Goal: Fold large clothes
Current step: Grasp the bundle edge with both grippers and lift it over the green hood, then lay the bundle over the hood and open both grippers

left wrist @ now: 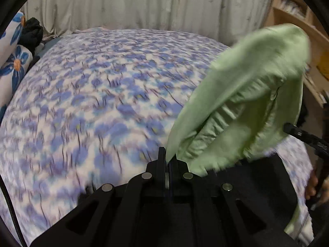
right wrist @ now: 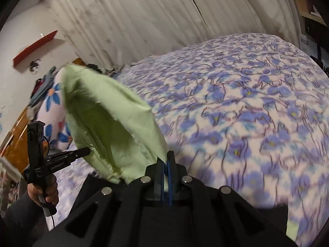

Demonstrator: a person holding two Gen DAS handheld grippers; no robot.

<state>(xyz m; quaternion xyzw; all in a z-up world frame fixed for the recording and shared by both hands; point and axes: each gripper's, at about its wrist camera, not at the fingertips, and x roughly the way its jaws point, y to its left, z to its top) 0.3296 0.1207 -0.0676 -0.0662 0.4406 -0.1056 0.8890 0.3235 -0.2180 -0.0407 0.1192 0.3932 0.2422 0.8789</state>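
The left tongs (left wrist: 167, 160) are closed tight on an edge of a light green garment (left wrist: 246, 94), the cloth pinched between the two black fingers with no gap showing. From that grip the fabric rises and billows up and to the right, lifted clear above the bed (left wrist: 92, 103) — its folds are gathered and a ribbed band runs along one inner edge. Much of the picture is smeared with motion blur.

From the right wrist camera, the right tongs (right wrist: 167, 160) are likewise clamped shut on the same green garment (right wrist: 107, 119), an edge of cloth caught between the fingers, one of which has a blue pad. The fabric swells up and to the left from there, forming a hollow, pouch-like shape held in the air over the bed's near edge.

The bed (right wrist: 246, 107) is covered by a fleece blanket printed with blue-violet flowers on white. Behind it hangs a pale curtain (left wrist: 144, 4) with faint star marks. A pillow (left wrist: 14, 61) with large blue flowers lies at the bed's far left end, a dark bundle of cloth (left wrist: 33, 35) just beside it. Wooden shelves (left wrist: 294, 14) stand at the right of the left view.

In the right view the person's left hand (right wrist: 44, 191) grips the handle of the other device — low at the left, near the green cloth.
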